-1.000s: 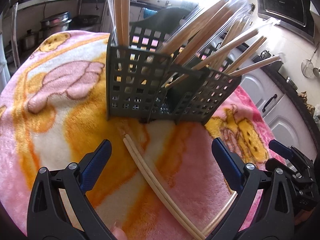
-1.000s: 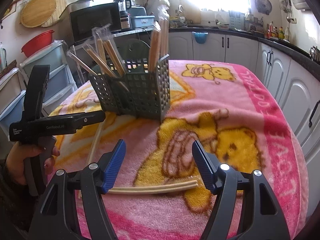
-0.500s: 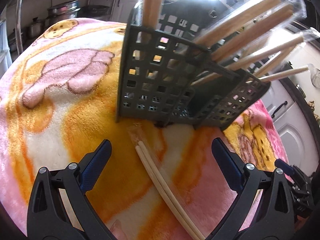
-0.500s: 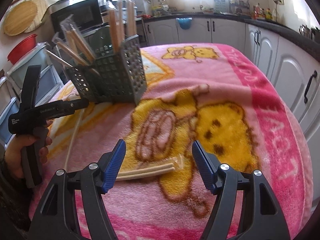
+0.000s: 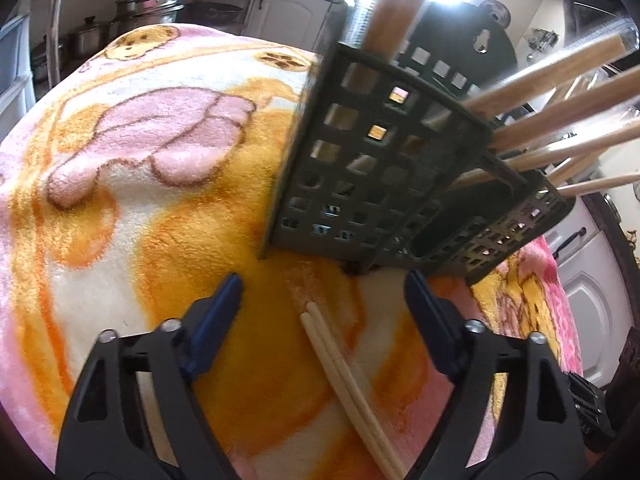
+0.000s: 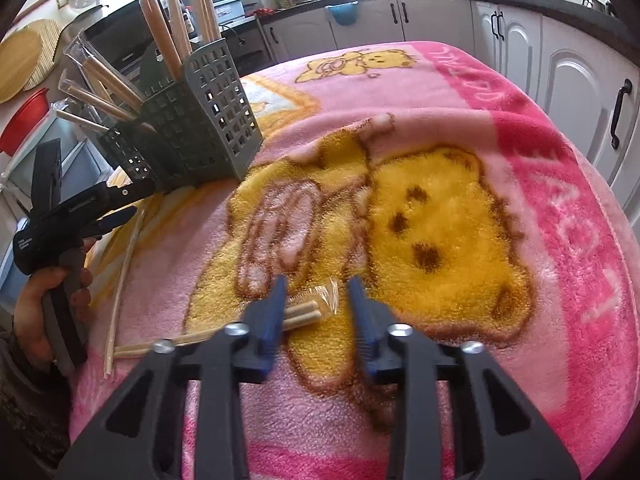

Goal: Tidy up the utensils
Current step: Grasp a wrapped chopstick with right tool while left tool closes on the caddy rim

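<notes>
My left gripper [image 5: 322,294] has been narrowing, jaws apart with nothing pinched; a wrapped pair of chopsticks [image 5: 344,376] lies on the blanket [image 5: 100,208] between its blue pads [image 5: 218,316], touching neither. Its tip points at the foot of the dark grey utensil caddy [image 5: 372,184], just short of it. Only this view shows the caddy's square grid holes close up and the steel pots [image 5: 144,8] behind.

My right gripper [image 6: 318,310] has been closing too, gap now narrow; the end of a second wrapped pair [image 6: 302,314] with its crinkly clear sleeve sits between the pads. Whether the left pad touches it I cannot tell; the right pad is clear of it. Only this view shows my left hand [image 6: 44,308] on the black handle, the pink plush bear print, the white cabinets [image 6: 576,92] and the caddy's compartments full of sleeved wooden chopsticks [image 6: 168,40] leaning outward. Blanket is fuzzy fleece, sticks pale, thin, straight.
</notes>
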Motion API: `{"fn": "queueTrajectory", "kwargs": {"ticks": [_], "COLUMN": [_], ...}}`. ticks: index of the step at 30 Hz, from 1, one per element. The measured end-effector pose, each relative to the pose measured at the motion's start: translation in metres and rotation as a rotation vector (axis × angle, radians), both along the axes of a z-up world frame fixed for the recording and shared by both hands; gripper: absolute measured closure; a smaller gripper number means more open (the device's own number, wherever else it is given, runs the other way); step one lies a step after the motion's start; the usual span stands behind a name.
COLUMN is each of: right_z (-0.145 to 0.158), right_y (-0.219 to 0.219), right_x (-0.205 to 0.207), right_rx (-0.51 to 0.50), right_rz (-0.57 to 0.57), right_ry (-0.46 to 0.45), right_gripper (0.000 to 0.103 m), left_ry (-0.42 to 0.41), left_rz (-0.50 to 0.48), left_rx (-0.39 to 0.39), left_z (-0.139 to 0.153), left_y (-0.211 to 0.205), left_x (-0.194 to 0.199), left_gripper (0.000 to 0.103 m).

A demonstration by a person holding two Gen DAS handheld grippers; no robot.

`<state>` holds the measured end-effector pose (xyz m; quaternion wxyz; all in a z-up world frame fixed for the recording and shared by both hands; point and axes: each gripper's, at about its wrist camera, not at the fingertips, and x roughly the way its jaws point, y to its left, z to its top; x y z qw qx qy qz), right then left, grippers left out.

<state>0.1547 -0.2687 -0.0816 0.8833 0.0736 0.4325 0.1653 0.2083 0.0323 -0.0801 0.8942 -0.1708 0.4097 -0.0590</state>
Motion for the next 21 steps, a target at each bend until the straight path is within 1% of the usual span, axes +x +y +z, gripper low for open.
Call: {"fn": "queueTrajectory", "kwargs": {"ticks": [1,2,4,5,7,11,13,14,16,21], "right_z": [0.000,0.000,0.002,0.002,0.002,0.004,0.006,0.007,0.011,0.022], "right_y": [0.001,0.001,0.003,0.003,0.003,0.005,0.005,0.006,0.006,0.010], "right_x": [-0.001,-0.001,-0.002,-0.002,-0.003,-0.005,-0.007,-0.008,-0.010,-0.014], "right_rx": [-0.001,-0.006,-0.008,-0.007,-0.008,-0.003,0.005,0.007,0.011,0.019], "right_rz": [0.003,0.006,0.010,0.014,0.017,0.023,0.028,0.031,0.036,0.046], "right_ry": [0.000,-0.004,-0.008,-0.009,-0.012,-0.022,-0.031,-0.040,-0.057,-0.098], "right_gripper": [0.087,0.087,0.094,0.096,0.096,0.097,0.097,0.097,0.098,0.098], "left_ry": [0.001,0.002,0.004,0.006,0.010,0.015,0.016,0.016,0.017,0.025], "left_rz": [0.004,0.008,0.014,0.016,0.024,0.026,0.027,0.026,0.028,0.026], "left_rx": [0.003,0.006,0.011,0.014,0.023,0.039,0.043,0.039,0.034,0.001], "left_z": [0.000,-0.001,-0.001,-0.001,-0.002,-0.004,-0.004,-0.005,-0.006,-0.008], "left_y": [0.001,0.002,0.004,0.004,0.009,0.011,0.013,0.014,0.018,0.029], "left_x": [0.000,0.000,0.000,0.001,0.001,0.001,0.000,0.000,-0.001,-0.003], "left_gripper": [0.039,0.041,0.048,0.050,0.058,0.067,0.073,0.074,0.081,0.090]}}
